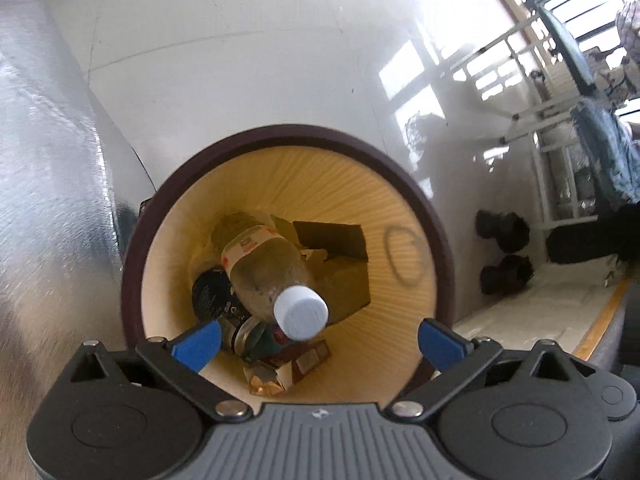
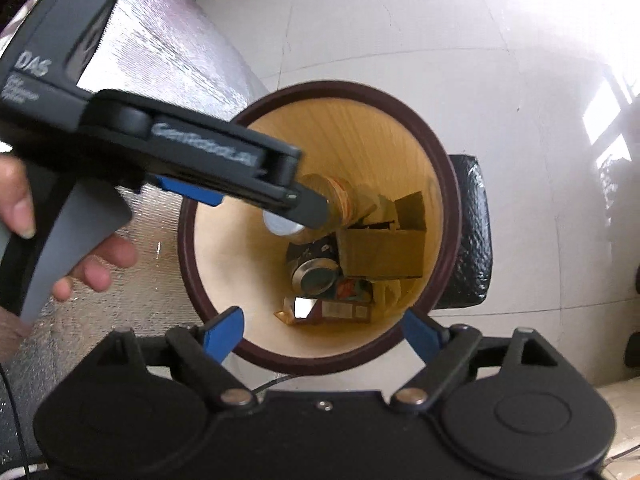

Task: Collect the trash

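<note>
A round bin (image 1: 400, 168) with a dark rim and yellow inside stands on the white floor. It also shows in the right wrist view (image 2: 448, 184). Inside lie a plastic bottle (image 1: 268, 268) with a white cap, a cardboard box (image 1: 340, 240), a can (image 2: 316, 276) and wrappers (image 2: 340, 312). The bottle (image 2: 340, 200) is partly hidden behind the left gripper. My left gripper (image 1: 320, 340) is open right above the bottle, over the bin's mouth. My right gripper (image 2: 324, 330) is open and empty at the bin's near rim.
A silver foil mat (image 2: 172, 52) lies left of the bin. A black cushion-like object (image 2: 472, 232) lies against the bin's right side. Dark slippers (image 1: 504, 248) and white furniture legs (image 1: 552, 184) are at the far right.
</note>
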